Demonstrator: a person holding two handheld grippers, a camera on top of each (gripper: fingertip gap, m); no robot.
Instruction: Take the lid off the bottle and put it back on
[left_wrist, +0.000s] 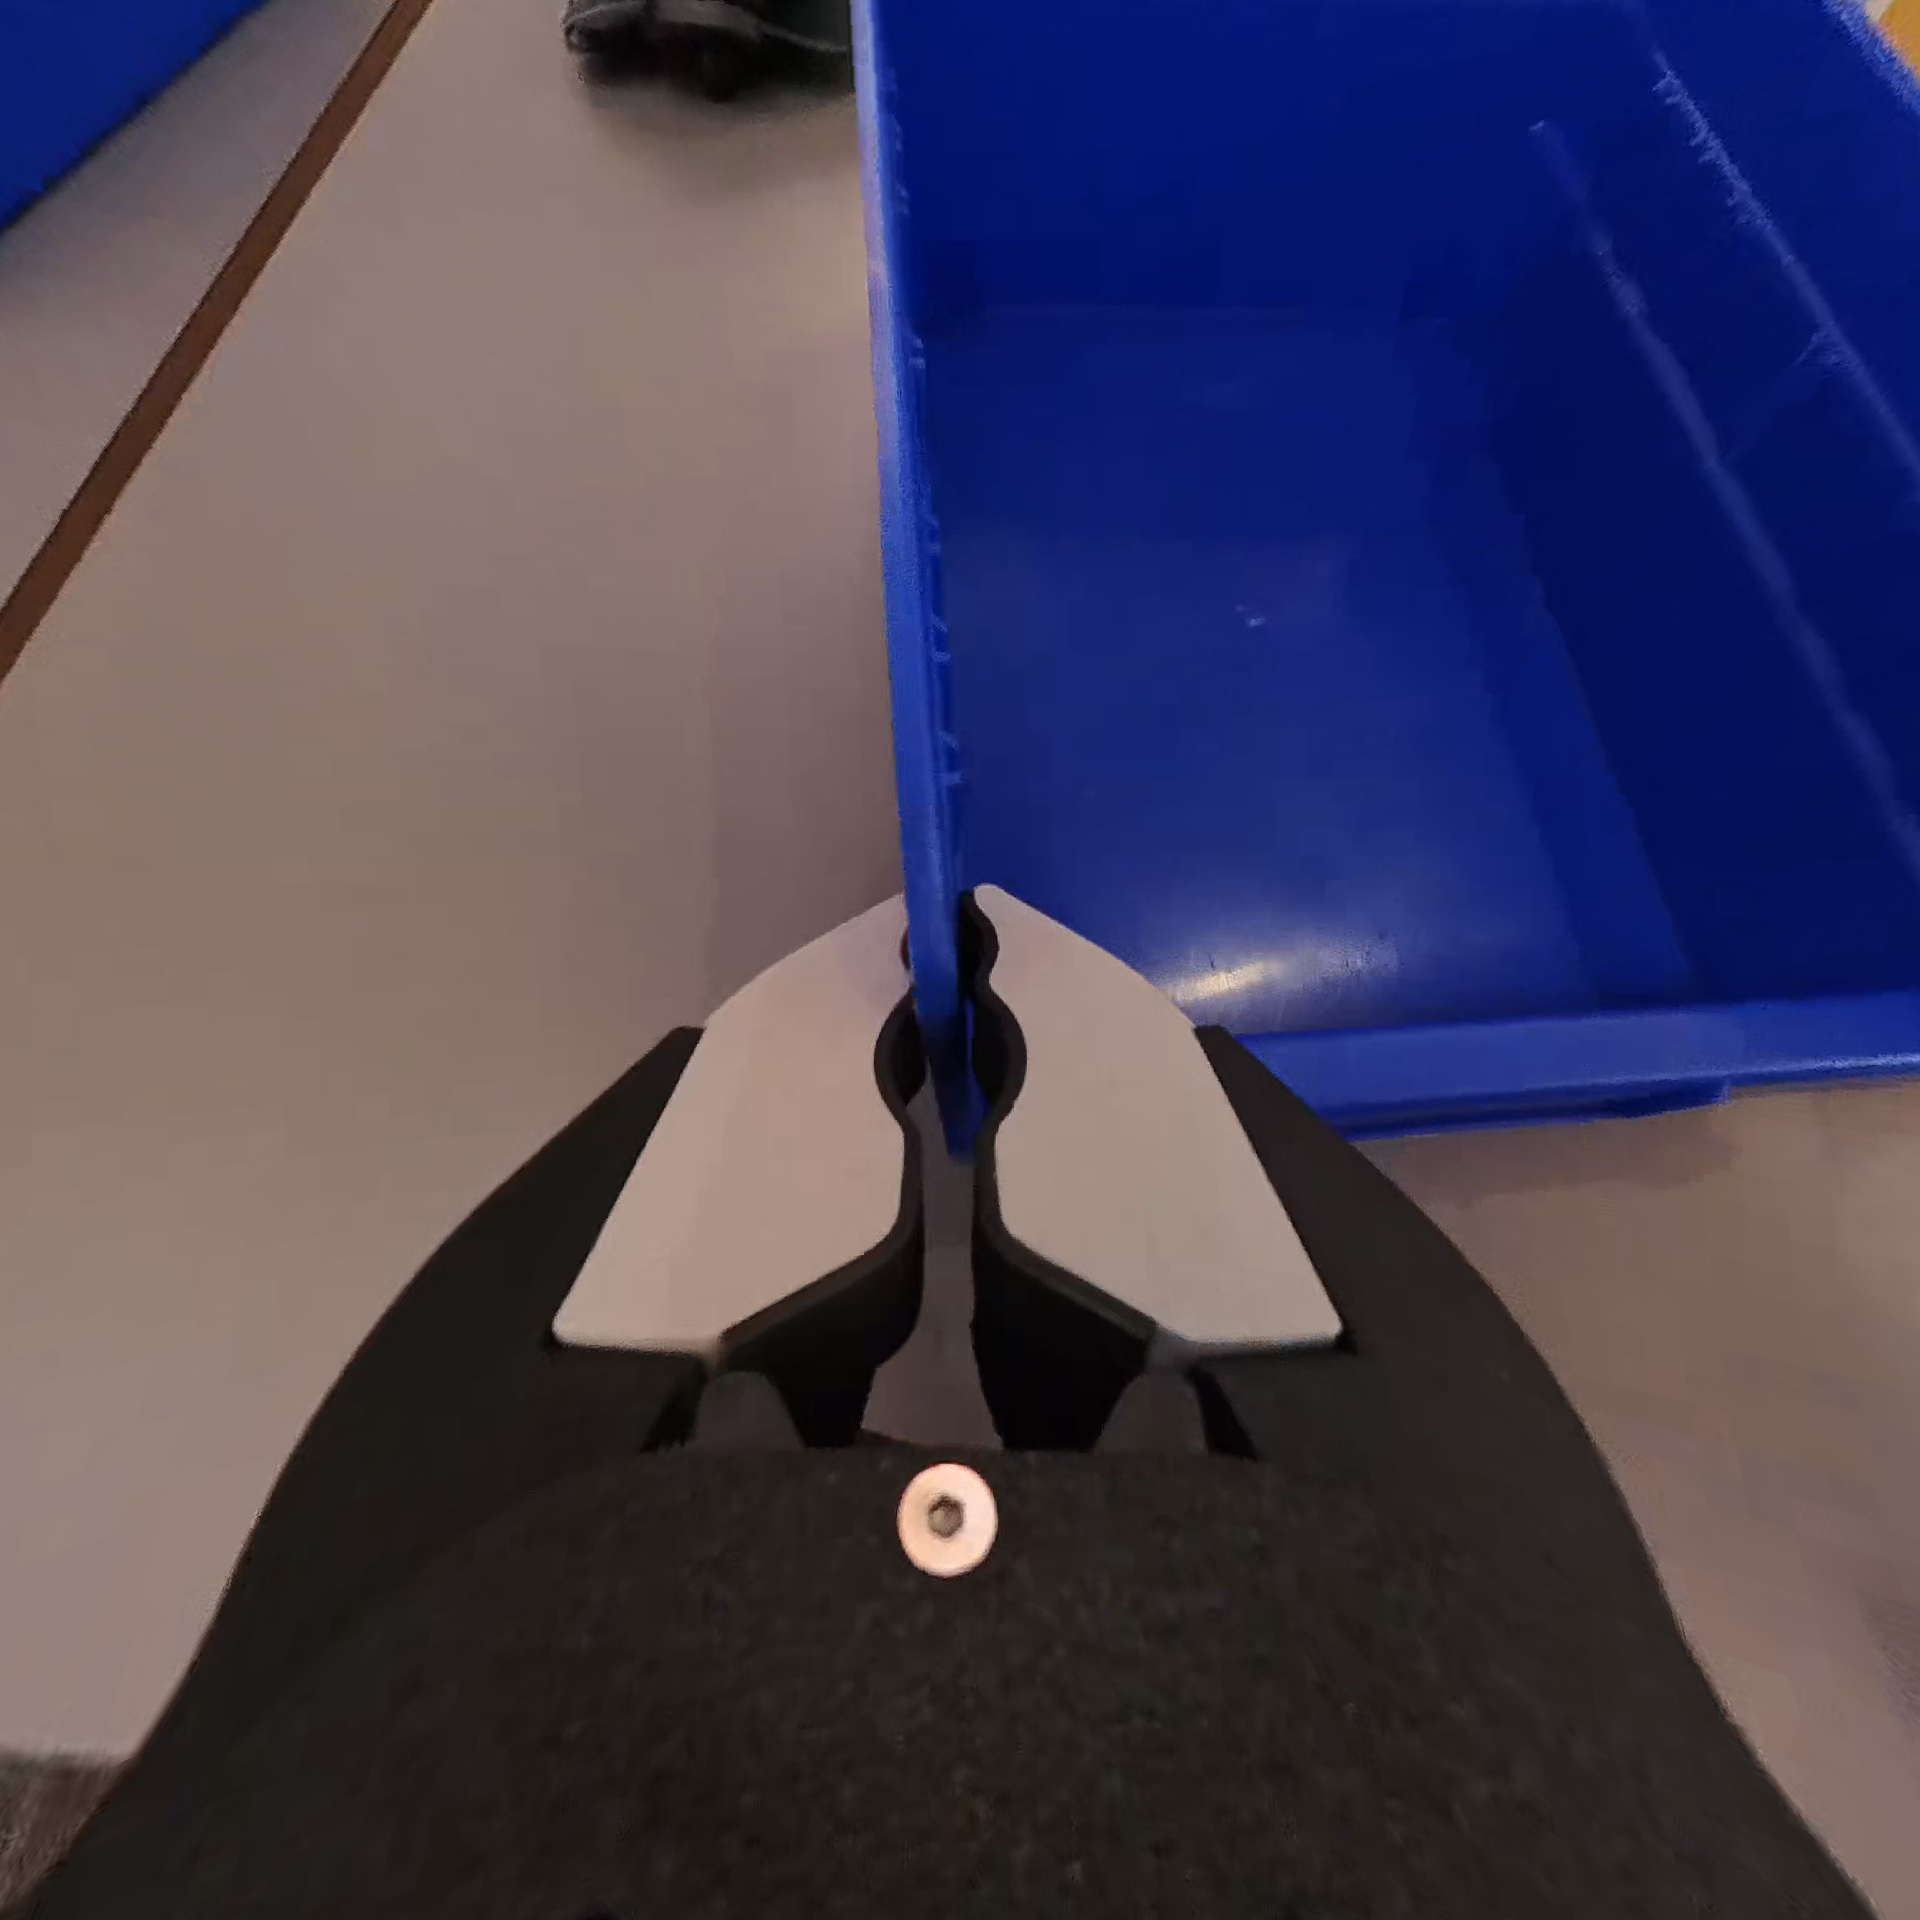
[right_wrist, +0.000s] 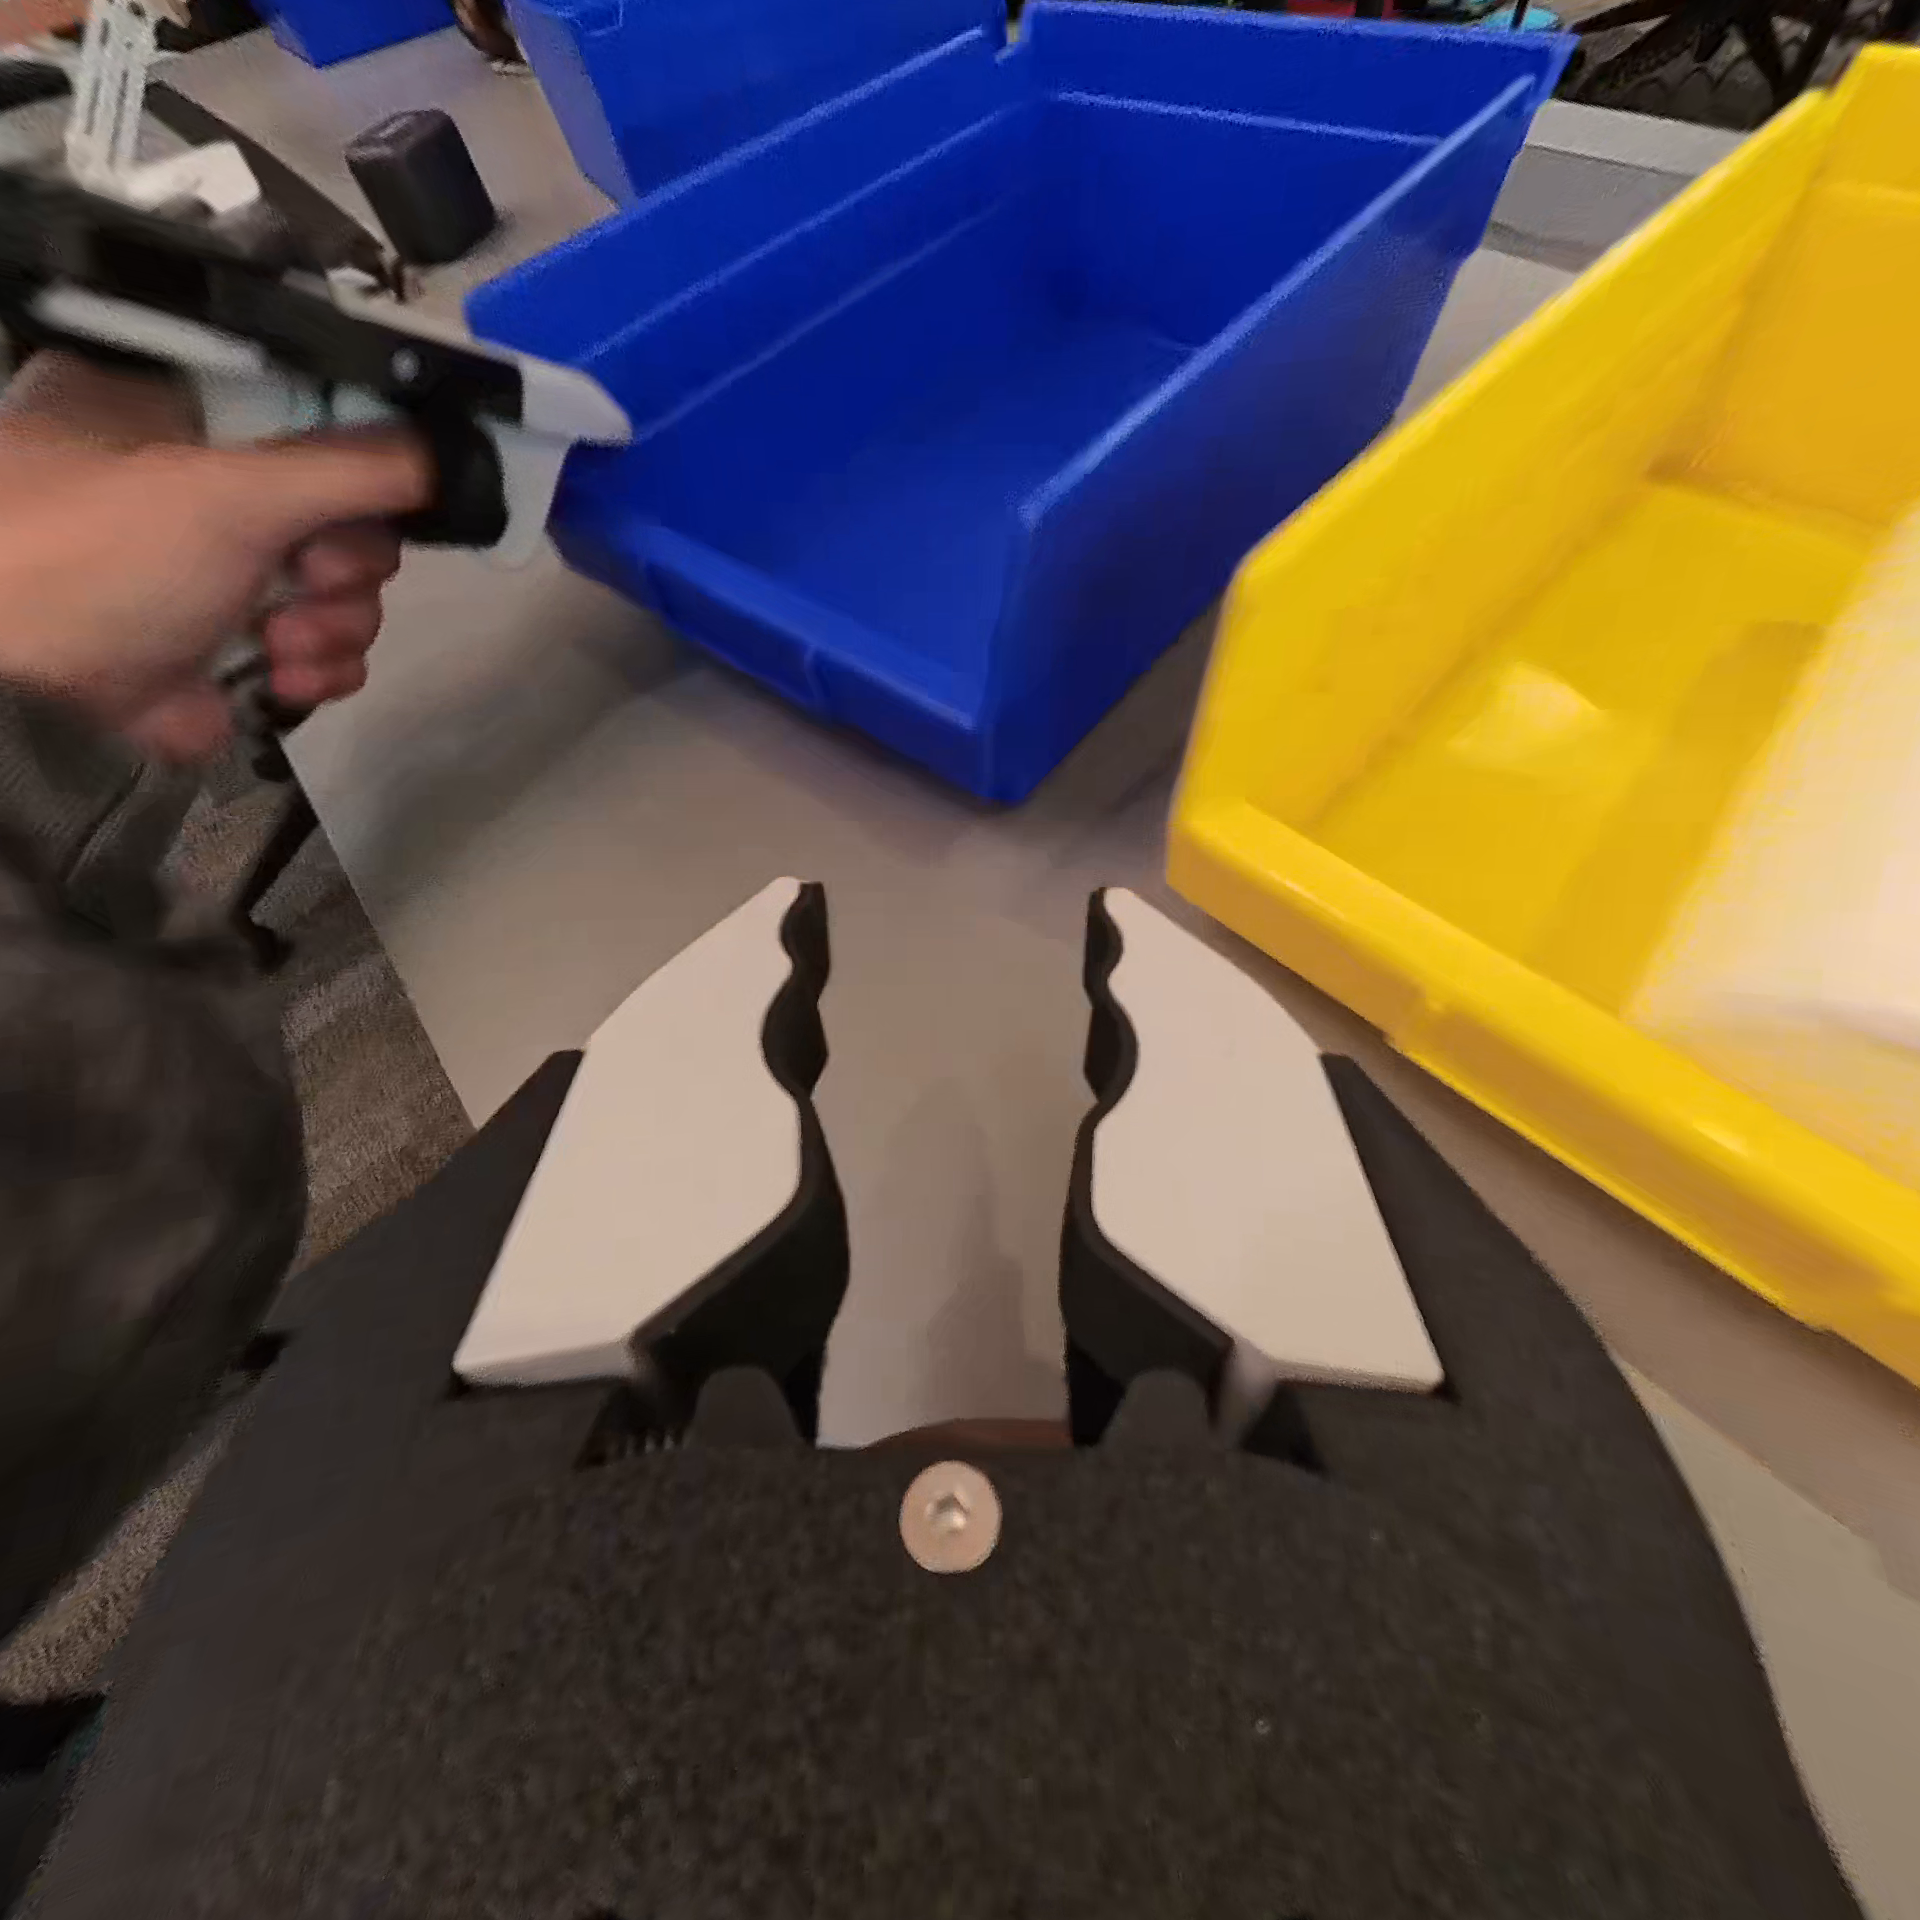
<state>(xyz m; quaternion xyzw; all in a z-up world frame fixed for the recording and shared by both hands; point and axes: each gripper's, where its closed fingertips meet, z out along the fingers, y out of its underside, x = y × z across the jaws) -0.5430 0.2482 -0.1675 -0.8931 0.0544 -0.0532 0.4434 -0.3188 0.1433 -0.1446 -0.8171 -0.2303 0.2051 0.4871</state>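
No bottle or lid shows in either view. My left gripper (left_wrist: 940, 966) is shut on the left side wall of an empty blue bin (left_wrist: 1351, 623), near its front corner. In the right wrist view the same blue bin (right_wrist: 935, 436) sits at the middle back, and the left gripper (right_wrist: 561, 416), held by a hand, clamps its near left corner. My right gripper (right_wrist: 956, 914) is open and empty, over the grey table in front of the bins.
A yellow bin (right_wrist: 1403, 935) stands at the right with a pale, blurred thing (right_wrist: 1787, 831) inside. More blue bins (right_wrist: 727, 73) stand behind. A dark small object (right_wrist: 421, 187) sits at the back left. The table edge and carpet (right_wrist: 364, 1018) lie at the left.
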